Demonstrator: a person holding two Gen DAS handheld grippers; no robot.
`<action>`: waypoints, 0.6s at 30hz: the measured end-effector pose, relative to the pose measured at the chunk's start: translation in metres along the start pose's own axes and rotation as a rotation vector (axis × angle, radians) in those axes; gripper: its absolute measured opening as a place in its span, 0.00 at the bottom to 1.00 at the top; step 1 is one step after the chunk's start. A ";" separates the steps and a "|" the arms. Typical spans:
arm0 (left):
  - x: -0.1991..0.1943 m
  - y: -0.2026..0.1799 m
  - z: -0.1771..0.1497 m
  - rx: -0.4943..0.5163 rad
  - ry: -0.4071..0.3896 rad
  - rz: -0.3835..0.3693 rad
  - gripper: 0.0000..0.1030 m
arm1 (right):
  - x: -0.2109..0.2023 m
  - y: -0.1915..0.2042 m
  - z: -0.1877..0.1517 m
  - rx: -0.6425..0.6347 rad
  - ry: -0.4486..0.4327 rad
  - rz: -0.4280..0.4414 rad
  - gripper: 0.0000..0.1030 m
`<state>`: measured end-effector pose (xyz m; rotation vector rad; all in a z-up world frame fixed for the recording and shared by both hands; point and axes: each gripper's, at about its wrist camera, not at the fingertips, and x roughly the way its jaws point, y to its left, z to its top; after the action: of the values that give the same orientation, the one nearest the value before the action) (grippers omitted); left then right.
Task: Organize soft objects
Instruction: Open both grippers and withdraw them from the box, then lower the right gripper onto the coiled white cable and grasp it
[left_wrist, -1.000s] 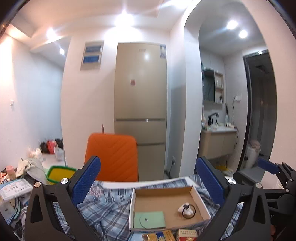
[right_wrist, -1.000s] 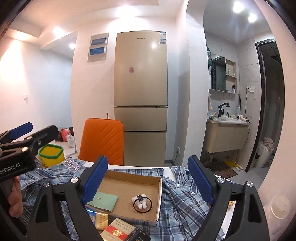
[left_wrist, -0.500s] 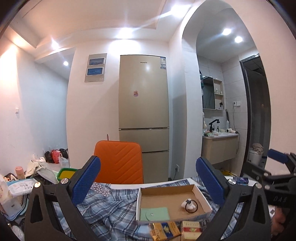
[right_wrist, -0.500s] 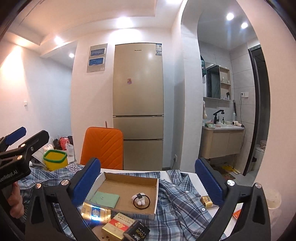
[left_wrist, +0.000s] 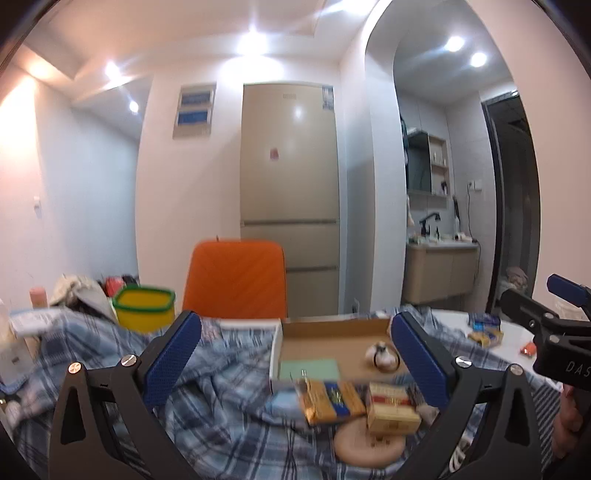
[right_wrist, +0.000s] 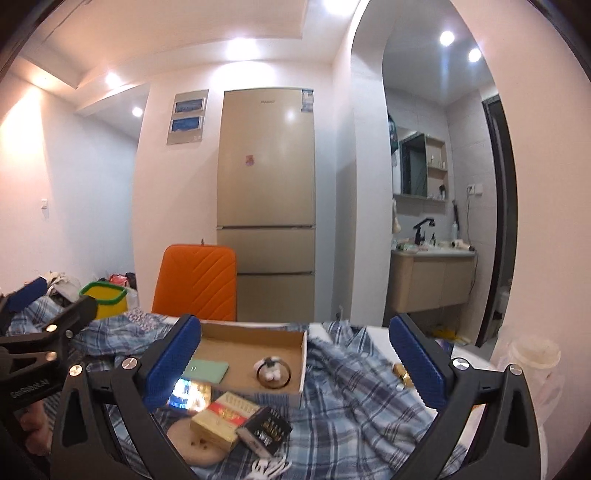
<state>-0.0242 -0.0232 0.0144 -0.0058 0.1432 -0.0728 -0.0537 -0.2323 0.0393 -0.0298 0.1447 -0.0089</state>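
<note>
— So, where is the soft thing now?

— It is the blue plaid shirt, and it lies crumpled over most of the desk. Only a white part of the desk shows bare, at its right edge.

— And what stands on the shirt?

— A shallow cardboard box sits on it, toward the far edge of the desk. Inside the box I see a flat green card and a black ring with something small and white in it. Just in front of the box lie several small packets: a shiny gold and blue one, a cream and red one and a black one. The cream and red packet rests partly on a round wooden disc.

— How do the grippers stand?

— The left gripper has its blue pads wide apart, with nothing between them. The right gripper is also spread fully, and it holds nothing. Both hang above the near edge of the desk and look toward the box.

— What is behind the desk?

— An orange chair stands at the far edge, and a yellow tub with a green rim is at the far left corner. A beige fridge is against the wall.
</note>
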 end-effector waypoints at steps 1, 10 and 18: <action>0.002 0.001 -0.004 -0.002 0.018 -0.002 0.99 | 0.002 -0.001 -0.003 0.002 0.011 -0.006 1.00; 0.015 0.004 -0.015 -0.022 0.128 -0.009 0.99 | 0.018 -0.002 -0.028 -0.008 0.091 -0.044 1.00; 0.020 0.002 -0.017 -0.014 0.163 -0.028 0.99 | 0.028 -0.008 -0.034 0.021 0.134 -0.044 1.00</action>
<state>-0.0067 -0.0227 -0.0053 -0.0155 0.3065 -0.1007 -0.0313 -0.2415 0.0020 -0.0112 0.2782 -0.0562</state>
